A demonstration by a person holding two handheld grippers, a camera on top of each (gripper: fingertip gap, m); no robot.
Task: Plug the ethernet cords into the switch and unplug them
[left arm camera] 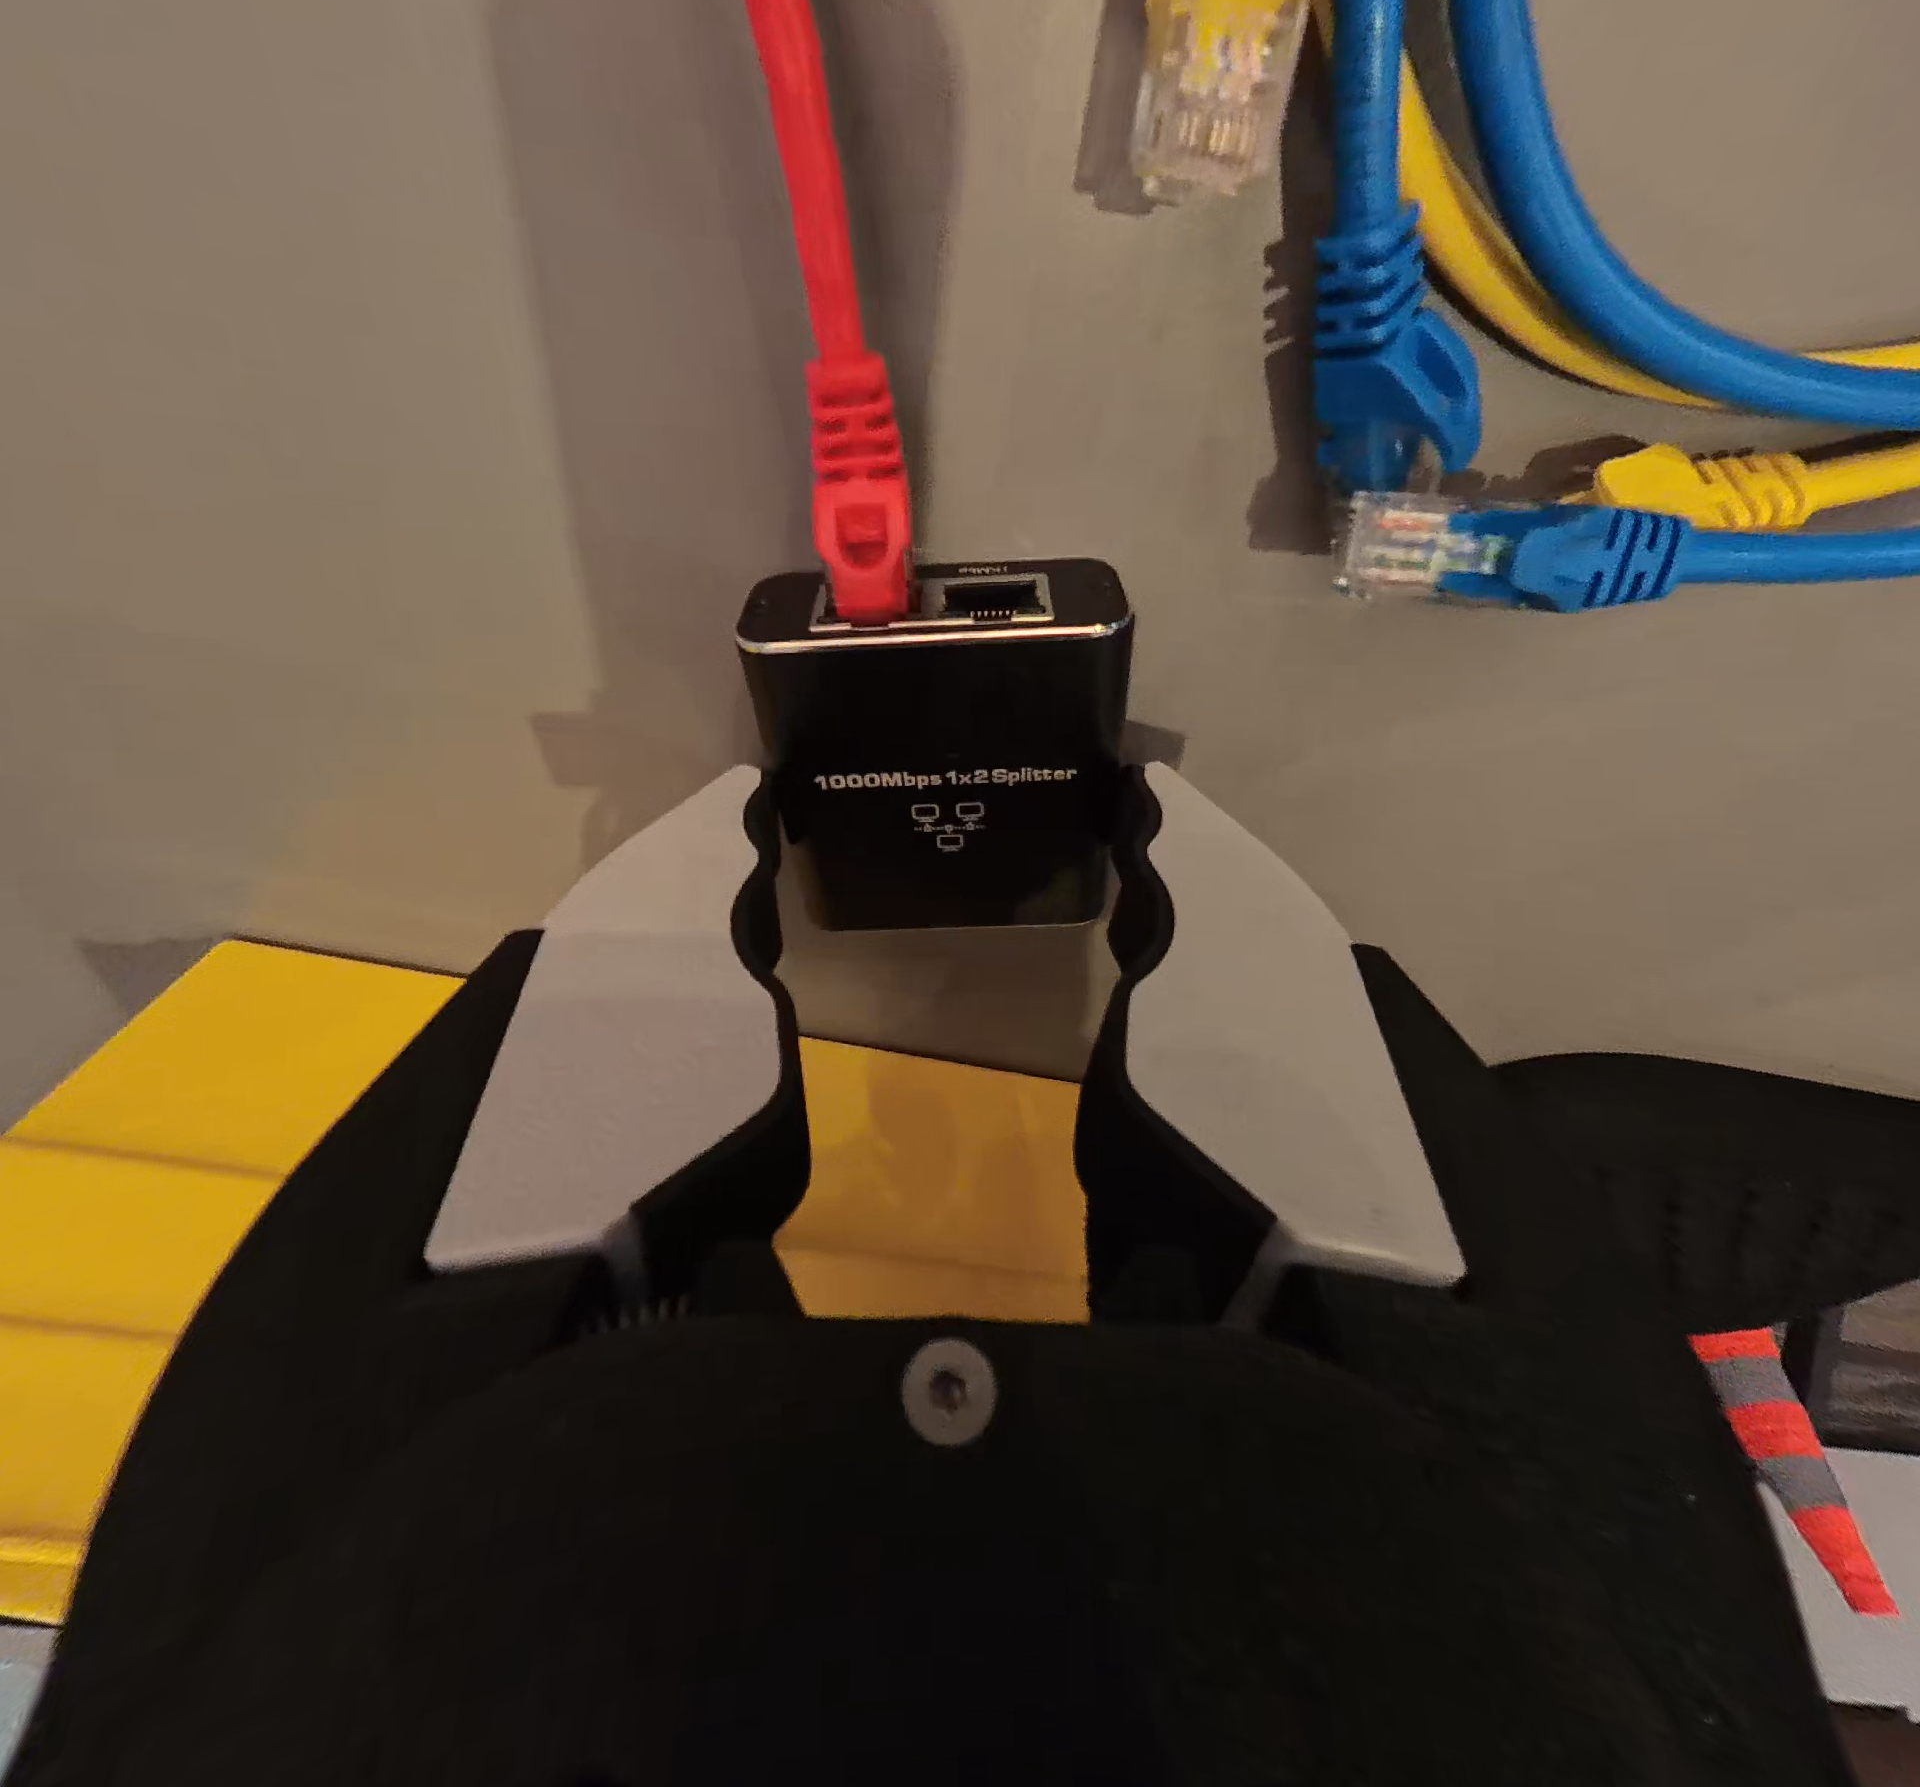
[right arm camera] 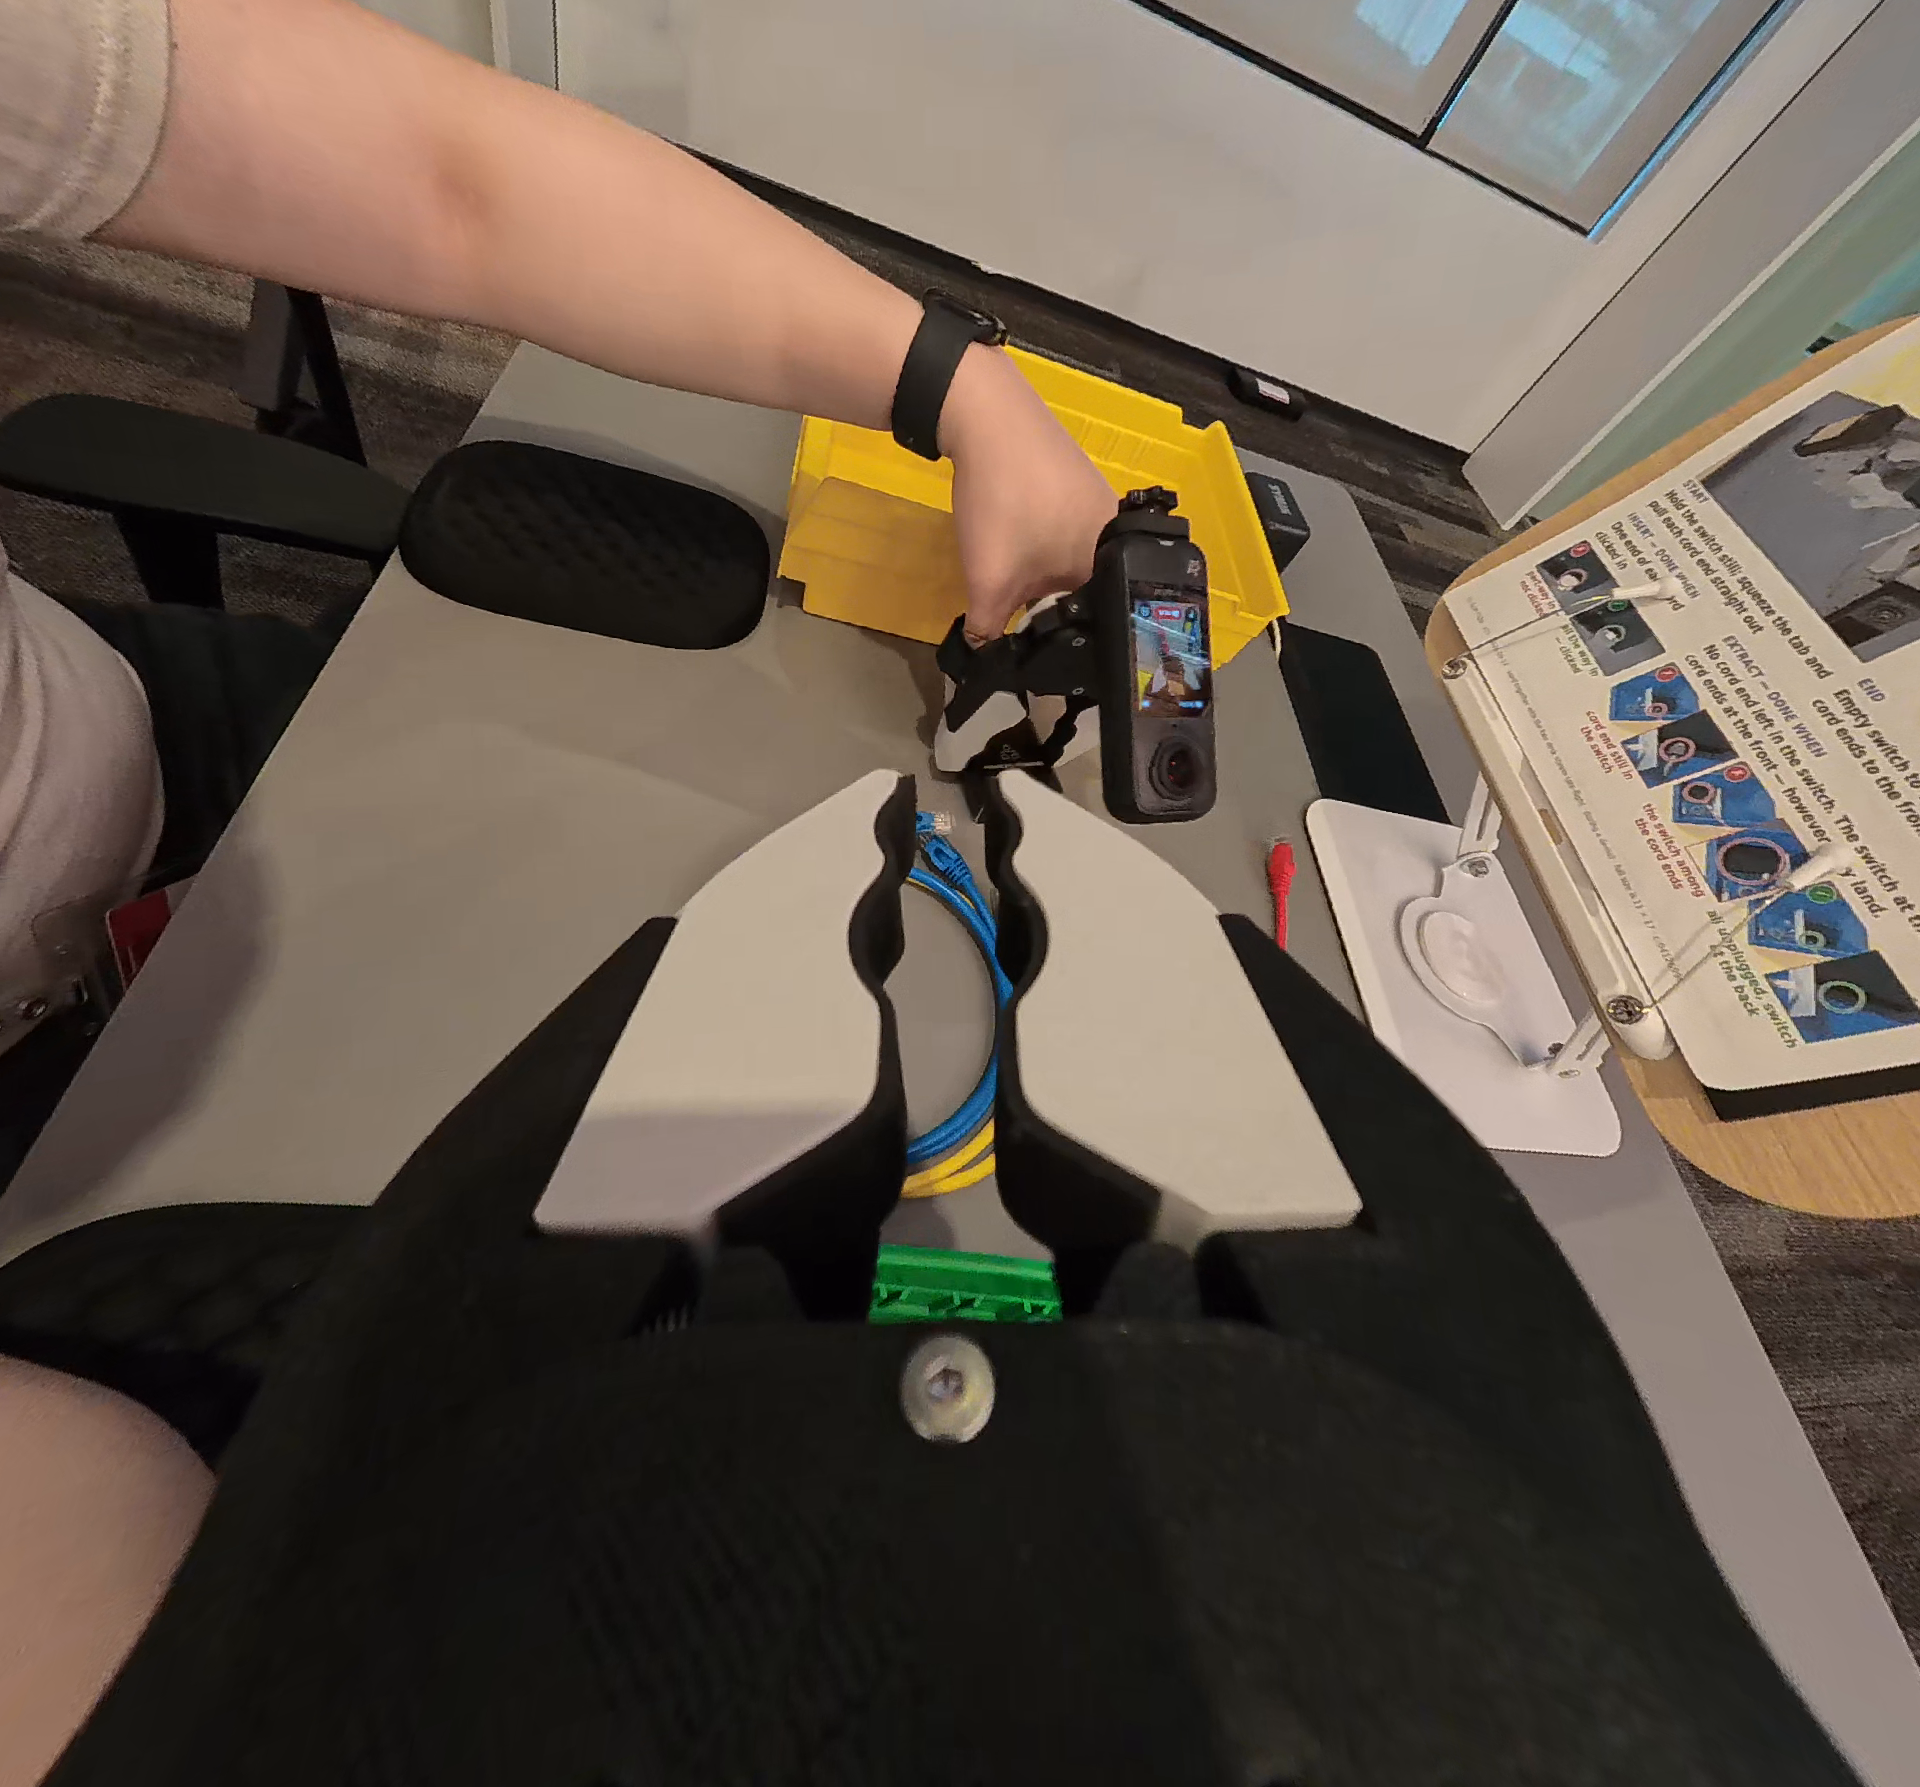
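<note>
switch [left arm camera: 935,750], a small black box, sits pinched between the two fingers of the left gripper [left arm camera: 948,807], whose wavy black pads press on its two sides near the tips; its far end with the two ports sticks out past the fingertips. a red cord [left arm camera: 821,283] is plugged into the port on the left finger's side, and the port on the right finger's side is open. behind the fingers, on their left, lies a yellow bin [left arm camera: 187,1166]. beyond the tips the red cord runs straight away over the grey table [left arm camera: 364,387]. off past the right finger lie loose blue cords [left arm camera: 1455,179] and yellow cords [left arm camera: 1714,490], with a clear plug [left arm camera: 1392,542] on one blue end pointing toward the switch and well apart from it, and a yellow-booted plug [left arm camera: 1216,75] farther off

right gripper [right arm camera: 948,807] hangs above the table with nothing between its fingers; they stand a narrow gap apart. under the gap, near the base, is a green block [right arm camera: 966,1285], then a coil of blue and yellow cord, then a blue plug near the tips. just beyond the tips is the left gripper with its camera [right arm camera: 1158,657], held by a hand [right arm camera: 1018,511] wearing a black wrist band [right arm camera: 935,376]. past the right finger lie a red plug and a white stand [right arm camera: 1455,958] with a printed sheet [right arm camera: 1766,802]
</note>
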